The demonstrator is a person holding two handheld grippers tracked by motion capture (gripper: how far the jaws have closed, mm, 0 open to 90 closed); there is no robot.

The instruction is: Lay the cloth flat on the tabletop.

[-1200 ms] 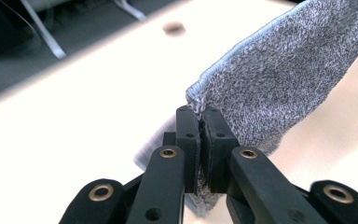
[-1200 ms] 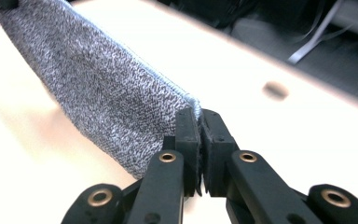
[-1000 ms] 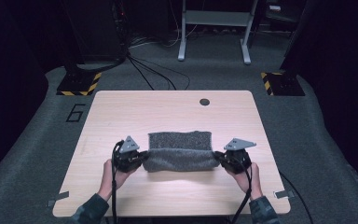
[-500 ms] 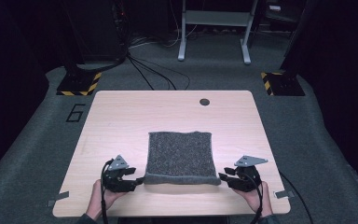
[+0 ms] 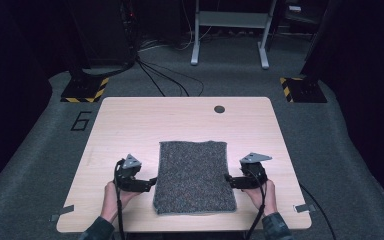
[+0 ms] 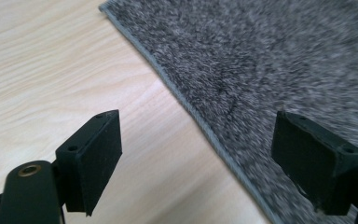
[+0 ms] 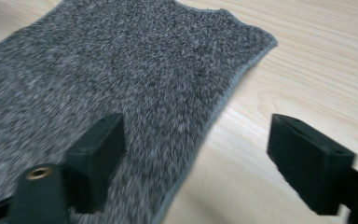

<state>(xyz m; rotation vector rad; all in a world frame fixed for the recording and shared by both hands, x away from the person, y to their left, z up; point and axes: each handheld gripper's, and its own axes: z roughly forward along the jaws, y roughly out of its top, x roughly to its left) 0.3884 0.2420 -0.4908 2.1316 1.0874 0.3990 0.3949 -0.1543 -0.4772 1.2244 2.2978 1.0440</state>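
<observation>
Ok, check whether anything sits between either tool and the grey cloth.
Nothing visible does. The left tool and right tool flank the grey cloth, jaws just opened, straddling its side edges without pinching it. Only bare table lies around.

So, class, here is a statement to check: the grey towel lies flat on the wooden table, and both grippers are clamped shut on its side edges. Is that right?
Not quite. The grey towel does lie flat on the wooden table, but neither gripper is clamped on it. The left gripper and the right gripper have just been opening, and each gripper view shows its jaws standing wide apart over a side edge, with no pad pressing on the fabric.
</observation>
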